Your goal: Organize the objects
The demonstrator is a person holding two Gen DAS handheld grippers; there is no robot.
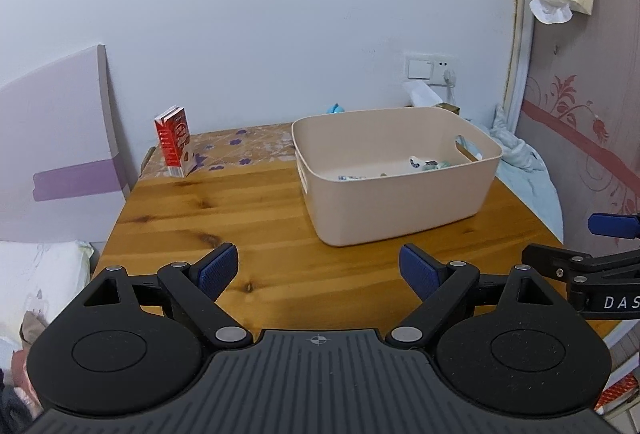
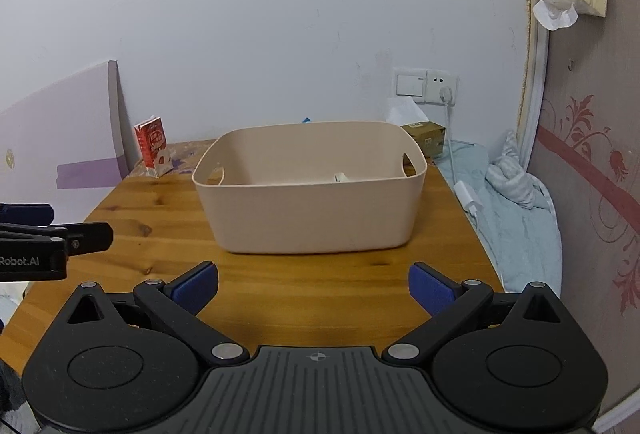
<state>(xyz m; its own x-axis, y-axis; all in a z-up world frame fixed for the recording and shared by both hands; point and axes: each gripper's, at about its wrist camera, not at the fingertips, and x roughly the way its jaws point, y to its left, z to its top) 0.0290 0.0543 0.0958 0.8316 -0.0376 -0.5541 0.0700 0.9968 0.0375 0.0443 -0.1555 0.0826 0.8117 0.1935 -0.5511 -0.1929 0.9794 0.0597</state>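
On the left wrist view, your left gripper hung released, jaws spread wide, nothing between them, above the near part of the wooden table. Beige bin sat right of centre, well short of the near edge, bare wood all around it; small packets lay on its floor. Red carton stood upright at the far left, print too small to read. Part of your right gripper came in from the right, showing "DAS".

From the right wrist view, your right gripper was also released and empty, with the bin straight ahead and open wood between. Only one packet showed over the rim. This view alone caught the tissue box behind the bin, the white charger on the blue cloth, and "Robot.AI" on your left gripper. Carton text was unreadable.
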